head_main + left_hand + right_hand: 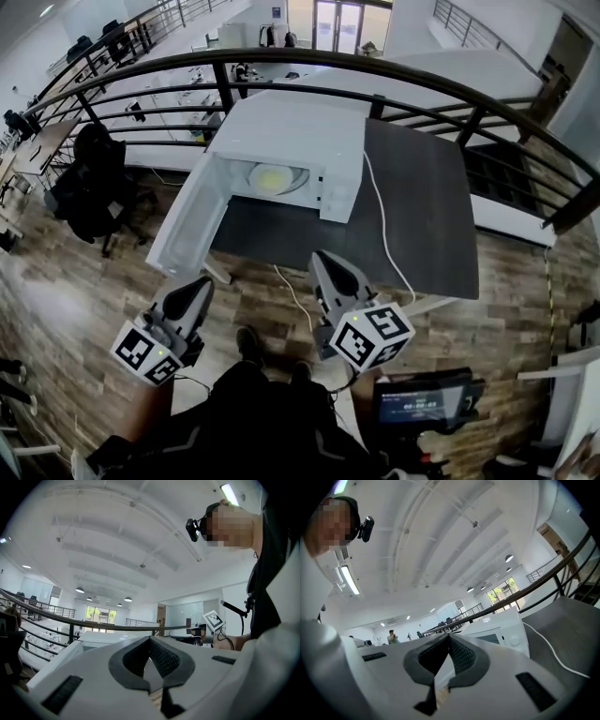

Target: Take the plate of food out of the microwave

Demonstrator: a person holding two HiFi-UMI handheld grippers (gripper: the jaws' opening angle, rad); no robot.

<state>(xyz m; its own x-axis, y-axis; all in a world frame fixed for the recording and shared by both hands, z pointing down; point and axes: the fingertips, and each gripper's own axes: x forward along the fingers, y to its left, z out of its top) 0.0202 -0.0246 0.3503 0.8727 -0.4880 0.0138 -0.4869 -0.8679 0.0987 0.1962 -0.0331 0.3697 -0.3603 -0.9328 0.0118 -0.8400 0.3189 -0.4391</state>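
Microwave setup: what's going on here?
A person holds the left gripper and the right gripper low, short of the table. The microwave has its door open, and the plate of food sits inside. Both grippers are shut, empty, and touch nothing.

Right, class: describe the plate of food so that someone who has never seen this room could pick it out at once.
Find the dark table beside the curved black railing; on it stands a white microwave with its door swung open. Inside the cavity lies the plate of food. It is the only round thing there, pale with a yellowish centre.
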